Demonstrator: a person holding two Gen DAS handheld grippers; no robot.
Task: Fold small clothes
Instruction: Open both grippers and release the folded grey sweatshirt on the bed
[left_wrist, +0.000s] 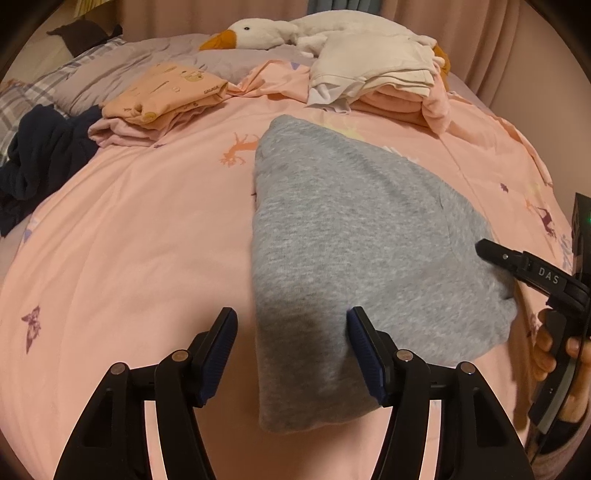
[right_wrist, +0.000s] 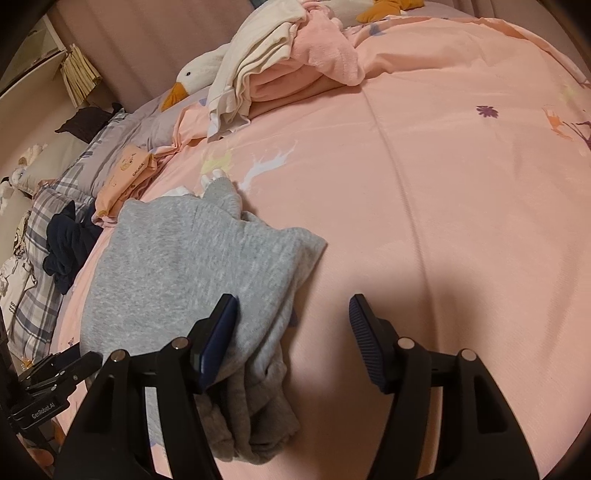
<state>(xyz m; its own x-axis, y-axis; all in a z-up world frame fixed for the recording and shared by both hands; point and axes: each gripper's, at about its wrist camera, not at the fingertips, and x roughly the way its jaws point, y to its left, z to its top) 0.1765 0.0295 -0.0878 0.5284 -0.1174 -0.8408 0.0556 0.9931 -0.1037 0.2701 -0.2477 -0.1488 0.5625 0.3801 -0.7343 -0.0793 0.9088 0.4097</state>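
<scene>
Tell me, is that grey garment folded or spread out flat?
Folded, though loosely: the grey garment lies doubled with a straight creased left edge, and its near end bunches in layers in the right wrist view.

A grey knit garment (left_wrist: 343, 258), small and soft, lies folded over on itself on the pink printed bedspread (left_wrist: 129, 240), its near end bunched into loose rumpled folds.
</scene>
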